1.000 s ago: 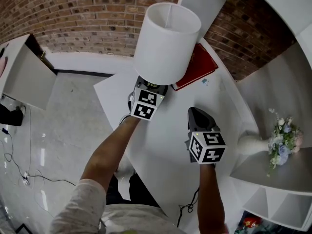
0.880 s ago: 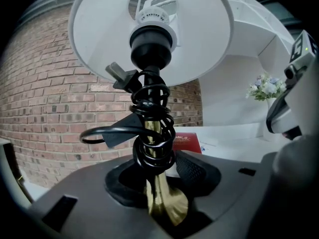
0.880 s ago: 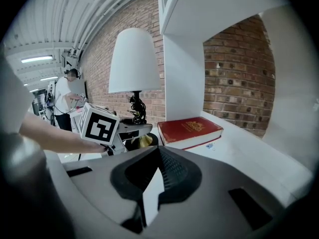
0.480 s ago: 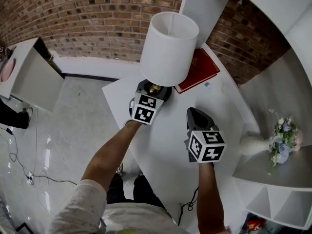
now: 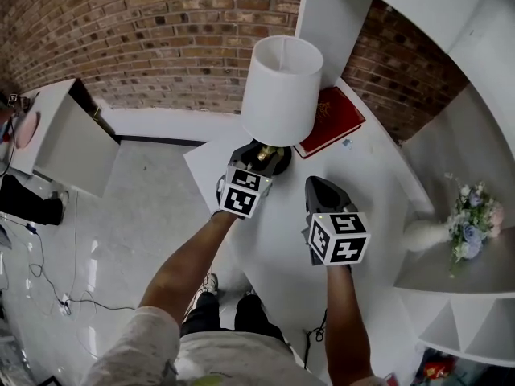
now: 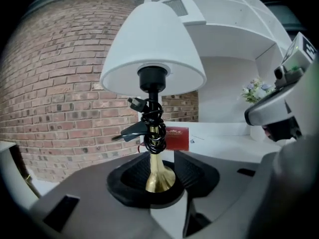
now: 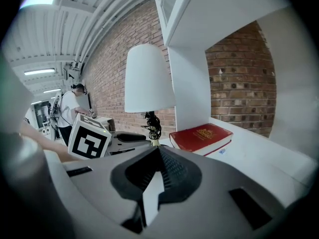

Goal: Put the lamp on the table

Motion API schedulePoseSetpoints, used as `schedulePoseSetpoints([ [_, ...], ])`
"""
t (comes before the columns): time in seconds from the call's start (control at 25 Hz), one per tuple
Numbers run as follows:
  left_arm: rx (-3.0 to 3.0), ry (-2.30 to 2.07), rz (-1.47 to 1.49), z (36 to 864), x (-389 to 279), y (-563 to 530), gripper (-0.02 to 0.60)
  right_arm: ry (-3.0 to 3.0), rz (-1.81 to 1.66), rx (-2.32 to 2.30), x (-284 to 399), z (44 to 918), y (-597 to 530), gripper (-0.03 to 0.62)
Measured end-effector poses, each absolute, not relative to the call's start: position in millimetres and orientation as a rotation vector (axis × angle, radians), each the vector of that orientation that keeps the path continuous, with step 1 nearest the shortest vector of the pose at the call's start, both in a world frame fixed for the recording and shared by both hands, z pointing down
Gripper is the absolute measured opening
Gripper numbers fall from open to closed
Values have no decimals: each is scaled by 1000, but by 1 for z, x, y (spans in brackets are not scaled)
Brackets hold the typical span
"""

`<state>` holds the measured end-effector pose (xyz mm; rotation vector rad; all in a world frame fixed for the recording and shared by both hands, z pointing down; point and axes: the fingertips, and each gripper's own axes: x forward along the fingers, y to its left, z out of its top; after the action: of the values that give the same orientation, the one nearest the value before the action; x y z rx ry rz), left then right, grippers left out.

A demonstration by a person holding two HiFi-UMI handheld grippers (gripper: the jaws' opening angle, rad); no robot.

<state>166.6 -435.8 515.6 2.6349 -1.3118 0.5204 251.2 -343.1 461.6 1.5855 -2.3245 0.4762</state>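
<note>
The lamp has a white shade [image 5: 282, 87] and a brass stem wound with black cord [image 6: 152, 126]. It stands upright over the white table [image 5: 370, 191]. My left gripper [image 5: 261, 161] is shut on its brass foot [image 6: 160, 176], which sits in the hollow between the black pads. The jaws have just been closing, with the foot between them. Whether the foot rests on the table is hidden. My right gripper [image 5: 323, 186] hovers to the lamp's right, shut and holding nothing [image 7: 159, 151].
A red book [image 5: 330, 119] lies just behind the lamp near the white shelf upright [image 5: 334, 14]. A white vase of flowers [image 5: 471, 223] stands at the right. A person [image 7: 72, 108] stands far off by the brick wall. A power cord [image 5: 48, 304] trails on the floor.
The left gripper and the lamp have moved together a little farther over the table towards the book. The right gripper has moved slightly with them. The head view has shifted.
</note>
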Motion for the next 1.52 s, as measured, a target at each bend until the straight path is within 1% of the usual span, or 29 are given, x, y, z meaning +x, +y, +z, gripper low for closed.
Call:
schedulePoseSetpoints([
  [0.4,2669,-1265,594,484,145,-392,141,-2328,416,1644,240,434,-333,3],
  [0.76,2707,-1226,516,432,120,-364,137,-2344,402,1693,226,412,-324,3],
  [1.0,2717,-1206,517,411,100,-345,133,-2354,392,1715,211,396,-313,3],
  [1.24,2726,-1224,491,395,72,-336,118,-2340,358,1736,198,385,-302,3],
  [1.52,2755,-1205,507,379,42,-333,84,-2322,320,1771,180,371,-291,3],
])
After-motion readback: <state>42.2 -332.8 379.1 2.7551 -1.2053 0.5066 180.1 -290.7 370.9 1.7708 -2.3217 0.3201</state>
